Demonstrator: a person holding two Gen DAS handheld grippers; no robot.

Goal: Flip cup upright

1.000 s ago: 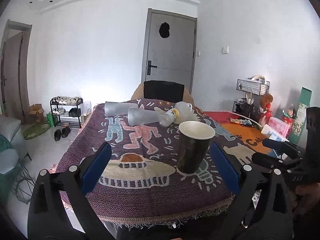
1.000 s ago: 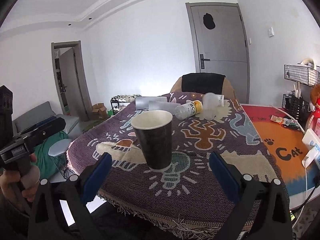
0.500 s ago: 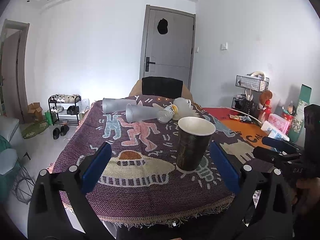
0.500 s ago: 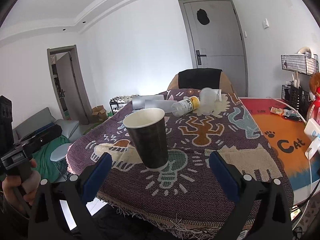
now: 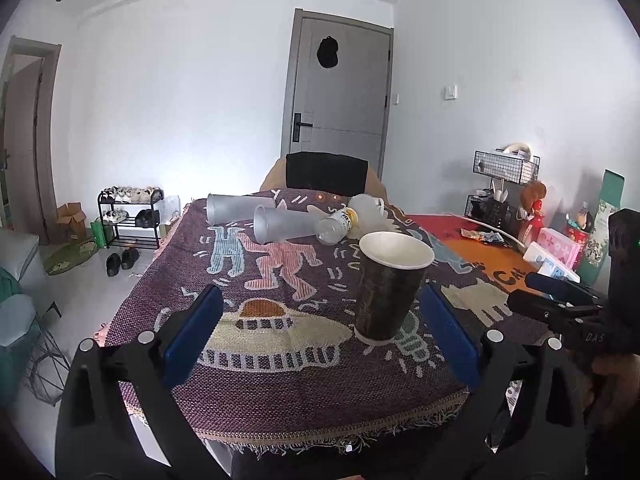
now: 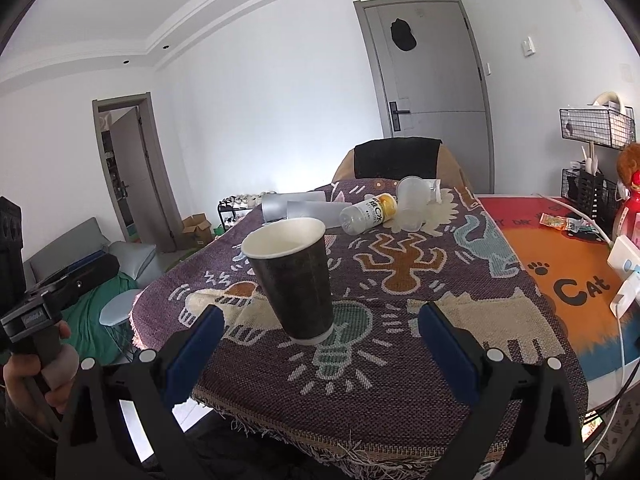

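My paper cup (image 5: 390,286) stands upright, mouth up, on the patterned cloth (image 5: 280,380) near the front edge of the tabletop, touched by nothing. My left gripper (image 5: 320,334) hangs in front of it with jaws wide and empty; the right gripper (image 6: 316,350) does too. Toward the far edge lie two frosted tumblers (image 5: 280,226) and a plastic bottle (image 6: 366,213) on their sides.

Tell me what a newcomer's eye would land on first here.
The dark paper cup stands upright, mouth up, on the patterned purple blanket near its front edge, with both grippers open and clear of it. Behind it, near the far edge, frosted tumblers and a plastic bottle lie on their sides.
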